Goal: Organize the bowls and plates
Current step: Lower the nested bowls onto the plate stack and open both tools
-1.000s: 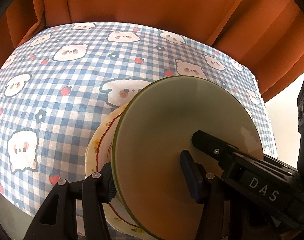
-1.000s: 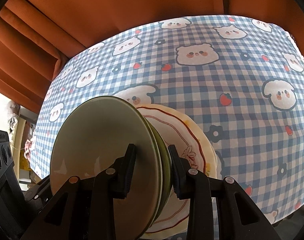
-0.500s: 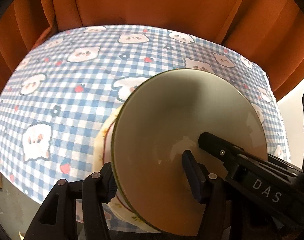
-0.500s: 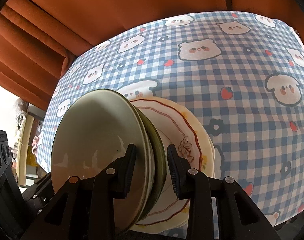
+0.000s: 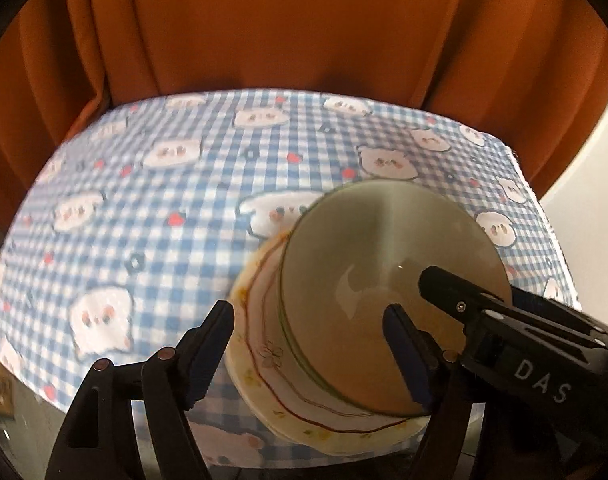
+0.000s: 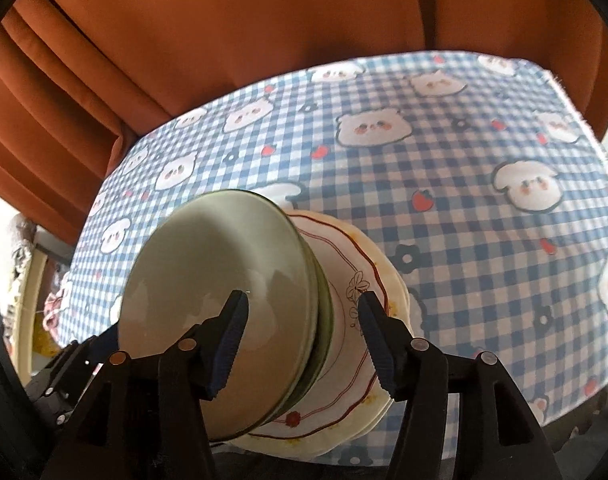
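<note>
1. green bowl sits on top of the stack, looks like a second green one is nested right under it, you can see the doubled rim in the right wrist view
2. under that is the cream plate with the wavy red line and little flower doodles, maybe more than one plate stacked there, can't tell for sure
3. whole stack is at the near edge of the table, on the blue checked cloth with the bears and strawberries
4. left gripper is spread wide, fingers either side of the stack's near rim, not pinching anything as far as I can see
5. right gripper same deal, jaws apart and straddling the bowl rim and plate, gap visible on both sides
6. each gripper shows up in the other's view, across the stack
7. orange curtain hangs behind the table
</note>
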`<state>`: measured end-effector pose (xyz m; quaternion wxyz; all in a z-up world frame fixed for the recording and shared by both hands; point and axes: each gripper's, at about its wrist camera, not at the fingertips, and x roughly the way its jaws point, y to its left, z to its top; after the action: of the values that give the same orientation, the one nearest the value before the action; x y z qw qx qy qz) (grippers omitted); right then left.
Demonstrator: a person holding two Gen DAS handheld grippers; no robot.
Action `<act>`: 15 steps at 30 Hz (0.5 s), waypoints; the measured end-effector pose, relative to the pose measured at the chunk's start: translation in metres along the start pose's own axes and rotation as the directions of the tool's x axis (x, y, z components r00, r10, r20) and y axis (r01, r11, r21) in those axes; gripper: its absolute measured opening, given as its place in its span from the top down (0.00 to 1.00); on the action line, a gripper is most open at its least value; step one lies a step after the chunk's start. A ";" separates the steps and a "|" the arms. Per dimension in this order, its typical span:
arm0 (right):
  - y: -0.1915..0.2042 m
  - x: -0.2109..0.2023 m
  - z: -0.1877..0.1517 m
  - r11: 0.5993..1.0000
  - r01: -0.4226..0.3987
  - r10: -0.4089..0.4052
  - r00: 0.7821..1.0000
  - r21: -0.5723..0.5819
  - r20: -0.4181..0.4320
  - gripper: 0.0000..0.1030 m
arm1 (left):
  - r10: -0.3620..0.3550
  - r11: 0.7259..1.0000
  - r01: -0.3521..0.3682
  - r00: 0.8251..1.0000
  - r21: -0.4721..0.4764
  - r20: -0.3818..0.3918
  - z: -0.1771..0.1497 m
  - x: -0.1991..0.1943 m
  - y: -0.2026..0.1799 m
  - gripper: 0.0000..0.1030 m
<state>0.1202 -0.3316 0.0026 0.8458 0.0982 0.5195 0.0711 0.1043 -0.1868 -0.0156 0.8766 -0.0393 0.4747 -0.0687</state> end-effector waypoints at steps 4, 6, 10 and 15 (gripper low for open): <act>0.017 -0.022 -0.009 0.994 0.110 -0.111 0.989 0.020 0.100 0.38 | 0.012 0.997 -0.018 0.997 0.069 0.077 0.002 -0.022 0.006 0.24; 0.027 -0.034 -0.015 0.986 0.159 -0.164 0.975 0.041 0.150 0.29 | 0.007 0.997 -0.016 0.995 0.082 0.103 0.002 -0.030 0.014 0.23; 0.053 -0.055 -0.030 0.973 0.221 -0.230 0.946 0.065 0.229 0.24 | 0.007 0.996 -0.020 0.990 0.089 0.139 -0.010 -0.049 0.035 0.19; 0.085 -0.060 -0.056 0.972 0.221 -0.233 0.941 0.075 0.246 0.23 | 0.027 0.996 -0.041 0.985 0.077 0.171 -0.031 -0.065 0.070 0.16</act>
<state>0.0416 -0.2573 0.0502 0.9053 0.0656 0.4166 -0.0518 0.0488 -0.1076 0.0119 0.9157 -0.0016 0.3957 -0.0693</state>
